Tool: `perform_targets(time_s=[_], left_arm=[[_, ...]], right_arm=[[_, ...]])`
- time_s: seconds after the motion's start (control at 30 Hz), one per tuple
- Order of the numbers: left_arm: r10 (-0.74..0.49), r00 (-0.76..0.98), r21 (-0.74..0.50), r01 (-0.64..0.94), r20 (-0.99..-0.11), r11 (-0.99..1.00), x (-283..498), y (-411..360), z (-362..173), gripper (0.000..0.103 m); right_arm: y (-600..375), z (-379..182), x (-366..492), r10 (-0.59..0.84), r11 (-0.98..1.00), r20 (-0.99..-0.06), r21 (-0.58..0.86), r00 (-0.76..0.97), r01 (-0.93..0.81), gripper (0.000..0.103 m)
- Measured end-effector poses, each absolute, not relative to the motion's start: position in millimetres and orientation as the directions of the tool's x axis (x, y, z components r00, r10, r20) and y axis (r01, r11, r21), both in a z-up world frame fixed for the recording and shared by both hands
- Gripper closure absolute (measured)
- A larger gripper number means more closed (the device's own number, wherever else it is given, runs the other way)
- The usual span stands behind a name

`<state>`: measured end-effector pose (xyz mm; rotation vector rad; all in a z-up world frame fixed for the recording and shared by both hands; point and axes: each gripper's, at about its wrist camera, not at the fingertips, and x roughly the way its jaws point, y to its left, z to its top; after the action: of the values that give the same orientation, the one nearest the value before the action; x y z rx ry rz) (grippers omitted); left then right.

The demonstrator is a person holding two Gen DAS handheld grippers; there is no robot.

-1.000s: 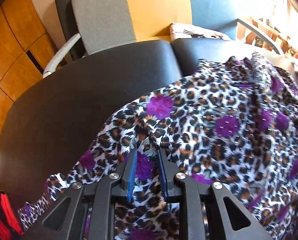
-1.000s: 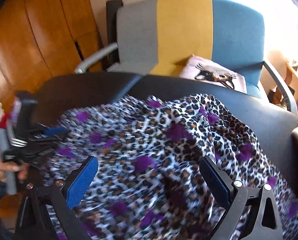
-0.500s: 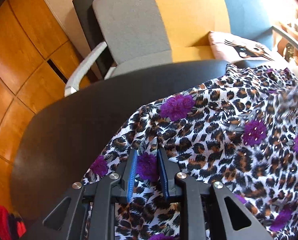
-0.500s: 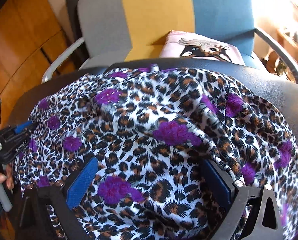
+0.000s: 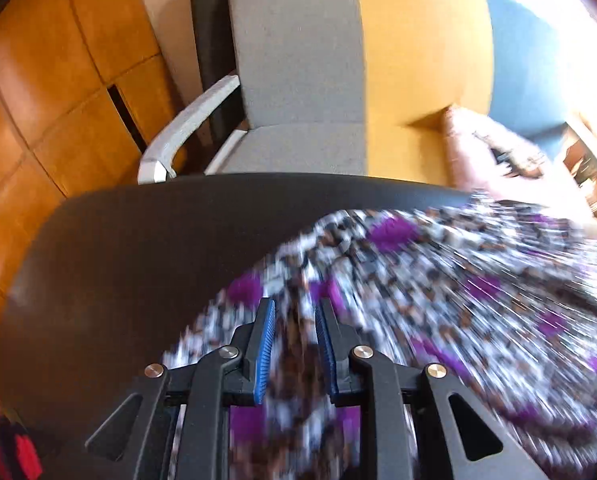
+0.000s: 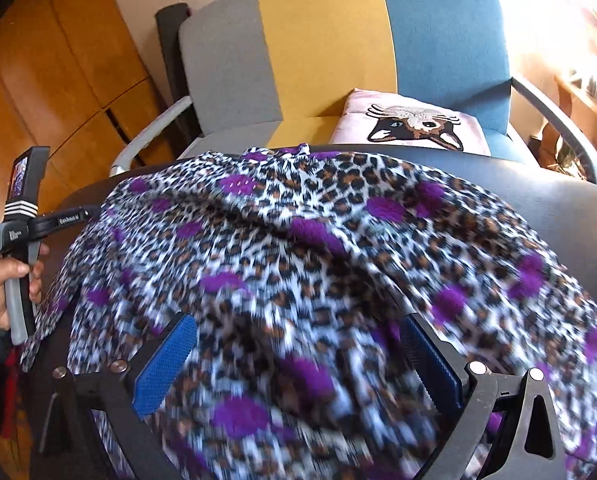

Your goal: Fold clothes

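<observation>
Left hand-held gripper pinching leopard-print garment

Beyond your dark table stands a chair — grey, yellow and blue panels — with a pink cat-face cushion on its seat; wooden panelling lines the left.

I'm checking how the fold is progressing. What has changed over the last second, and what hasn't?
The left gripper, shut on the leopard-print garment, has carried its edge forward over the dark table, toward the chair. More fabric is now bunched near the table's far edge. The right gripper stays open, with fabric lying between its fingers. The cushion has not moved.
</observation>
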<state>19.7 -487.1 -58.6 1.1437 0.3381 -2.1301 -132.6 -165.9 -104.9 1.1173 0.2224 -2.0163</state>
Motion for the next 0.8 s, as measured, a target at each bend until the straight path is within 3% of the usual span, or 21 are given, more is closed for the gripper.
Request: perform_targets(time_s=[0.23,0.43,0.57,0.8], left_arm=[[-0.211,-0.557,-0.066,0.435,-0.803,-0.898,108.7,-374.2,-48.8,0.081],[-0.039,-0.51,-0.082,0.213,-0.859,-0.974,124.9,-275.5,-87.0,0.081],[-0.08,-0.486,-0.002,0.166,-0.87,-0.986,138.3,-250.2,-102.9,0.083],[-0.146,-0.457,0.057,0.203,-0.878,-0.977,190.6,-273.1,-97.2,0.08]], right_arm=[[-91.1,-108.6,-88.3,-0.522,-0.665,-0.817,0.212,-0.244,0.716,0.0],[-42.8,-131.3,-58.7,-0.484,-0.704,-0.854,0.251,-0.191,0.665,0.0],[-28.9,-132.8,-22.9,-0.506,-0.685,-0.847,0.279,-0.163,0.673,0.0],[-19.8,-130.5,49.4,-0.529,-0.602,-0.846,0.323,-0.062,0.73,0.0]])
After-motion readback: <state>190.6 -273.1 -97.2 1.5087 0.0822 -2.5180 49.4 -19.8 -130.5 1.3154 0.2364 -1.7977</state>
